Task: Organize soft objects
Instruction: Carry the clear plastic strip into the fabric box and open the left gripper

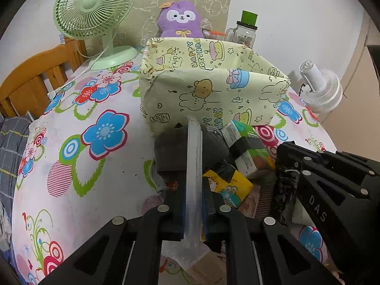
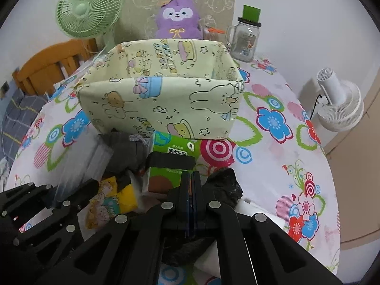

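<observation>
A home bedroom: wooden bed frame (image 1: 35, 76), plush toy (image 1: 180, 20), floral sheet (image 1: 99, 161)

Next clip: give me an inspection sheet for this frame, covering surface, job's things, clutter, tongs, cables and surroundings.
Surface: floral tablecloth covers the table.
Job's things: open-topped cartoon-print fabric bin at centre; in front of it a pile of grey cloth, green tissue pack, yellow cartoon pouch and black crumpled bag.
Clutter: purple plush toy and lidded glass jar behind the bin.
Tongs: left tongs shut on a clear plastic sheet; right tongs shut, nothing seen between them.
Cables: white cord runs from the green desk fan across the cloth.
Surroundings: white fan on the right, wooden chair on the left, pale wall.
</observation>
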A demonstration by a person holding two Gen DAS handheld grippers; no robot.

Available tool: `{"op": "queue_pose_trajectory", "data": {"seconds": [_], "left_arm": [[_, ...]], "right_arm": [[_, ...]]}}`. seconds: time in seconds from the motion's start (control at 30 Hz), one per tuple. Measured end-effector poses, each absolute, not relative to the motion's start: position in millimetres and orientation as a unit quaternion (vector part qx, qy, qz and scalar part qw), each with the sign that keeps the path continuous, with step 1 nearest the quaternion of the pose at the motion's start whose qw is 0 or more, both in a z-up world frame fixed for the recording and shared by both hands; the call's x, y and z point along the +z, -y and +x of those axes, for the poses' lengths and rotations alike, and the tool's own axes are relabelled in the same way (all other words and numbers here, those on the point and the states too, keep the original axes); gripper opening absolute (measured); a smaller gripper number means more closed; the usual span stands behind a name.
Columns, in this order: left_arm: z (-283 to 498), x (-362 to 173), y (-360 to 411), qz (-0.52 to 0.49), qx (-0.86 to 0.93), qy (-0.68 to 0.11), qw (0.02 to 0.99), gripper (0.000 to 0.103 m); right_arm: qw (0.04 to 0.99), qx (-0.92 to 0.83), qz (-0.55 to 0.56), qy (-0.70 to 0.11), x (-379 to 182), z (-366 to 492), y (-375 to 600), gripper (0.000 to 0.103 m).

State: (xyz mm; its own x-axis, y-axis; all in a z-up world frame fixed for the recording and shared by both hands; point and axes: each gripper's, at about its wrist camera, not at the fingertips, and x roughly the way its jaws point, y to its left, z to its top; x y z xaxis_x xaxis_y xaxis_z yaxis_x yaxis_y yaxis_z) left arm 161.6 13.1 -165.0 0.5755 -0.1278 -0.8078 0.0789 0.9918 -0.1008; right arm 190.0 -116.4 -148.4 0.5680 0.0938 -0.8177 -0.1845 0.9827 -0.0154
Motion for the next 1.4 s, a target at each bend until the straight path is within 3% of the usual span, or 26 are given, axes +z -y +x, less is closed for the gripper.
{"op": "queue_pose_trajectory", "data": {"seconds": [0.3,0.97,1.4], "left_arm": [[159,-165,-13,-0.029,-0.058,-0.455,0.888,0.009],[137,-132,16,-0.016,-0.072,-0.430,0.900,0.009],[163,-79,18,-0.022,-0.073,-0.402,0.912,0.009]], "right_arm": [[0.864,0.110,-0.021,-0.490,-156,199,112,0.005],[0.886,0.117,-0.008,-0.449,-124,172,139,0.005],[0.900,0.127,-0.018,-0.416,-69,187,145,0.005]]}}
